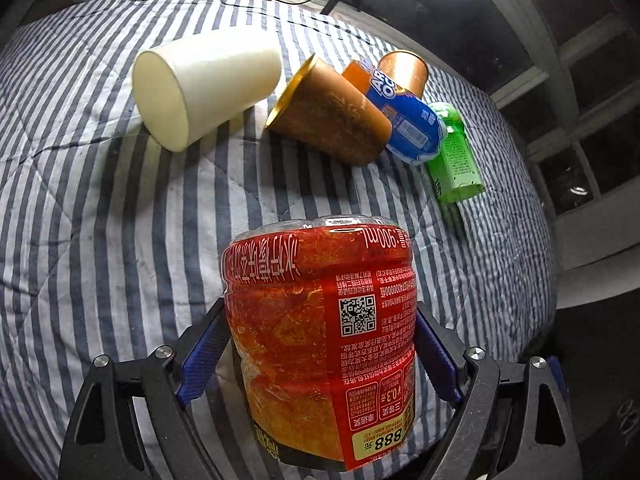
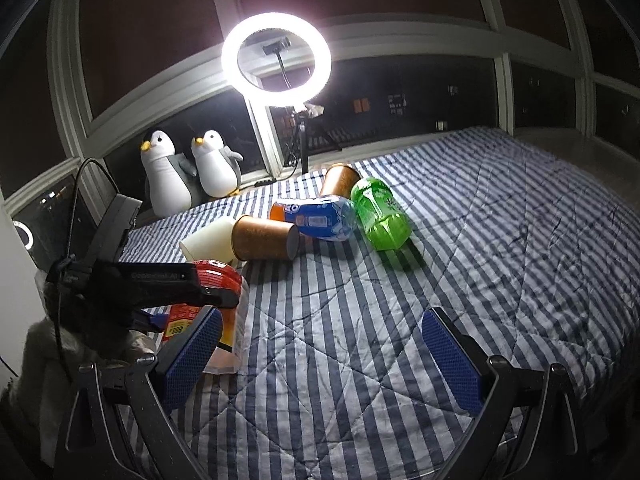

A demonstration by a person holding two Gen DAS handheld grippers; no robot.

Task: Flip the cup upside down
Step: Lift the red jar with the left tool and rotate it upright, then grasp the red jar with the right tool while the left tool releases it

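Observation:
My left gripper [image 1: 320, 344] is shut on a red-labelled plastic cup [image 1: 320, 340], a cut bottle held upside down with its closed base pointing away from me, over the striped bed. In the right wrist view the same red cup [image 2: 218, 280] shows at the left, clamped in the left gripper. A white cup [image 1: 200, 88] and a brown cup [image 1: 332, 116] lie on their sides beyond it. My right gripper [image 2: 320, 356] is open and empty above the bed.
A second brown cup [image 1: 404, 70], a blue-labelled cup [image 1: 404, 116] and a green cup [image 1: 454, 152] lie in a cluster on the striped quilt [image 1: 100, 220]. Two penguin toys [image 2: 188, 172] and a ring light [image 2: 277, 55] stand by the window at the far edge.

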